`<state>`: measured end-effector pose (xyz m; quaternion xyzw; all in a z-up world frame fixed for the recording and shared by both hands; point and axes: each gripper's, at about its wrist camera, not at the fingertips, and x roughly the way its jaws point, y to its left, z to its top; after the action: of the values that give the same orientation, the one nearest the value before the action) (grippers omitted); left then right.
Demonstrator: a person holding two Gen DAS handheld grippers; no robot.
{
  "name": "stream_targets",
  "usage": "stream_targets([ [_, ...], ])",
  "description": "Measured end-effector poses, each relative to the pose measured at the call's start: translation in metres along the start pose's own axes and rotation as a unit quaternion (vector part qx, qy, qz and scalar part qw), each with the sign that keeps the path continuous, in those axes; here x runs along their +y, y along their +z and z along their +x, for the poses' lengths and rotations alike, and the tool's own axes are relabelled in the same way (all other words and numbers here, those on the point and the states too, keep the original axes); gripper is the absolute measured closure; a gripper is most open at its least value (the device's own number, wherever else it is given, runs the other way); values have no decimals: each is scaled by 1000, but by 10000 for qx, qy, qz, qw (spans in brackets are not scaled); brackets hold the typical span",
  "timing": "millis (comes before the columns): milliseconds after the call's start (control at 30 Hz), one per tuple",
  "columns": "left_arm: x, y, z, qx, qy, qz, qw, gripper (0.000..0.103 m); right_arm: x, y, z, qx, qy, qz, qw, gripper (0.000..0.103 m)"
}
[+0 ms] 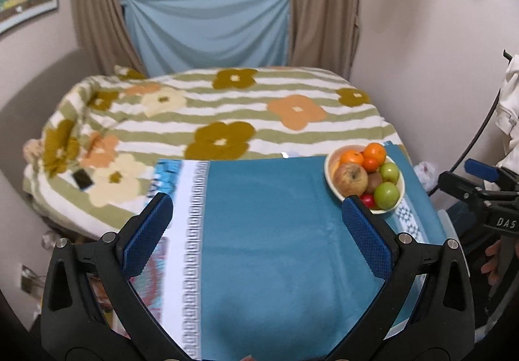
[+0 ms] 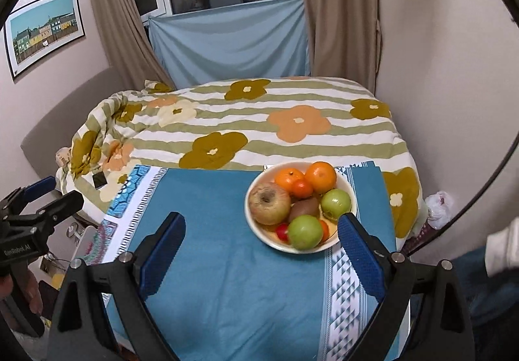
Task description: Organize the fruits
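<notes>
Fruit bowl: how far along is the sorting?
Done: all the fruit that shows sits in the bowl: oranges, green apples, a kiwi; none lies on the blue cloth. In hand: nothing; left gripper and right gripper are open and empty. Left: can't tell.

Both grippers, left gripper (image 1: pixel 256 208) and right gripper (image 2: pixel 261 228), have black plastic frames, textured blue finger pads (image 2: pixel 361 258) and silver screws (image 1: pixel 404 238). White lettering marks their bodies. The person wears a white sleeve (image 2: pixel 502 247).
</notes>
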<state>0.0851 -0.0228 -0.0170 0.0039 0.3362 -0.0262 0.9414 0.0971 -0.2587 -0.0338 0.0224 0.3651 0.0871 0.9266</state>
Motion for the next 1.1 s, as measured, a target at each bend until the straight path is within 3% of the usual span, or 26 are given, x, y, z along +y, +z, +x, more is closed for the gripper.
stream_targets([
  [133, 15, -15, -24, -114, 199, -57, 9997, 0, 17, -10, -17, -92, -84, -10, 9999, 9],
  [200, 18, -21, -31, -130, 208, -59, 9997, 0, 26, -17, -24, -132, -203, -45, 9997, 9],
  [267, 21, -28, -38, -165, 214, -45, 9996, 0, 32, -25, -28, -127, -291, 22, 9995, 0],
  [467, 23, -40, -49, -221, 137, -18, 9997, 0, 46, -36, -31, -47, -422, 2, 9991, 0],
  [1100, 25, -39, -53, -302, 50, -22, 9995, 0, 48, -36, -36, -123, -559, 118, 9983, 0],
])
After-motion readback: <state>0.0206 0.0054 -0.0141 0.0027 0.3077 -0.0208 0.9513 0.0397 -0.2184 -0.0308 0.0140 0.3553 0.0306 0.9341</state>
